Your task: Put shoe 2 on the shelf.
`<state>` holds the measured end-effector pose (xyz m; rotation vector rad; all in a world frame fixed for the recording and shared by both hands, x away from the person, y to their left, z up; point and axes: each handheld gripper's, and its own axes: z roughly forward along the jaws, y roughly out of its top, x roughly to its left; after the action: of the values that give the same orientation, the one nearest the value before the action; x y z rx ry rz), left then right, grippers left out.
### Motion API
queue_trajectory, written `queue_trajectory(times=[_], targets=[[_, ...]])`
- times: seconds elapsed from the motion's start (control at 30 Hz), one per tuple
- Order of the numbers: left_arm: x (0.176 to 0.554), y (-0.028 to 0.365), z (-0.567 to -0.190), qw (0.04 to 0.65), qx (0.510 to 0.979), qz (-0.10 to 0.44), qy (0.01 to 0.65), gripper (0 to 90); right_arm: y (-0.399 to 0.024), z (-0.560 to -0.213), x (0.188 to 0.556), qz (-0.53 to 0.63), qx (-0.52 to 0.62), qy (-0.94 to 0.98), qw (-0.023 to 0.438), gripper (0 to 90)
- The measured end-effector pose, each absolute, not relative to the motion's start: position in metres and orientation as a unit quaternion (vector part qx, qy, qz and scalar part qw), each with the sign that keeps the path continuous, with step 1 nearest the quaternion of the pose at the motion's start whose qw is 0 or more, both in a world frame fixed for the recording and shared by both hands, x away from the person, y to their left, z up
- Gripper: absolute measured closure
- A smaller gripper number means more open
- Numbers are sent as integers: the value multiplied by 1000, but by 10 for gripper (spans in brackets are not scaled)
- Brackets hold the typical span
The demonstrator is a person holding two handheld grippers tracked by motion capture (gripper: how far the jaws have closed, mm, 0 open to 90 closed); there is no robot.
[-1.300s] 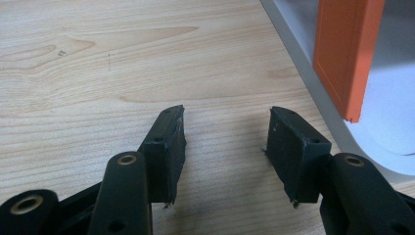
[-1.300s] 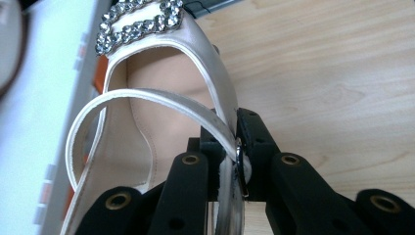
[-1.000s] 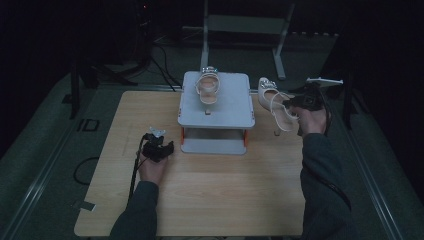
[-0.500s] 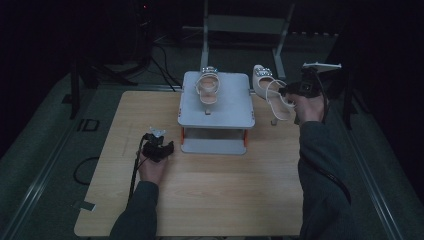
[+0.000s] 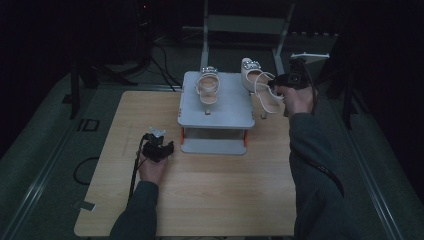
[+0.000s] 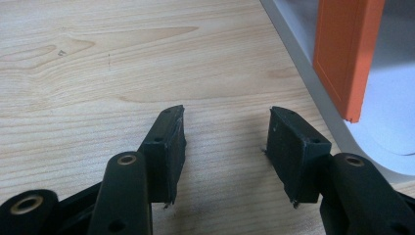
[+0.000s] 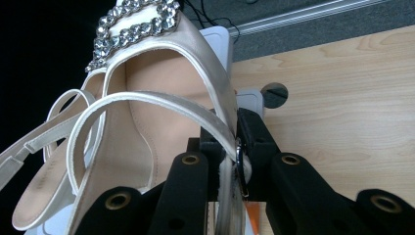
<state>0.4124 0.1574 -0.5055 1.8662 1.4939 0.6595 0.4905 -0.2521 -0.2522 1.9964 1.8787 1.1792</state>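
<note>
While the right gripper (image 5: 280,82) clamps the side of a cream strappy shoe (image 5: 260,82) in the high view's upper right, beside the grey stand (image 5: 217,107) bearing its mate (image 5: 206,86), the left gripper (image 5: 159,147) rests with jaws apart and nothing between them on the wooden table (image 5: 200,200), lower left.

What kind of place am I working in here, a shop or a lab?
Likely a lab or recording setup, not a shop: a bare wooden table in a dark room, cables trailing over the floor behind it, and a small grey stand holding one shoe.
</note>
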Motion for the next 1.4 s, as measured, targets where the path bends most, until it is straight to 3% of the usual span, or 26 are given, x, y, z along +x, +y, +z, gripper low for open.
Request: queue_trajectory(times=[0.9,1.4], targets=[[412,157,-506,325,712,251,569,487,-189,-256,511,370,673,635,84,826],[412,157,-506,326,713,251,568,484,-175,-264,521,344,699,622,80,824]])
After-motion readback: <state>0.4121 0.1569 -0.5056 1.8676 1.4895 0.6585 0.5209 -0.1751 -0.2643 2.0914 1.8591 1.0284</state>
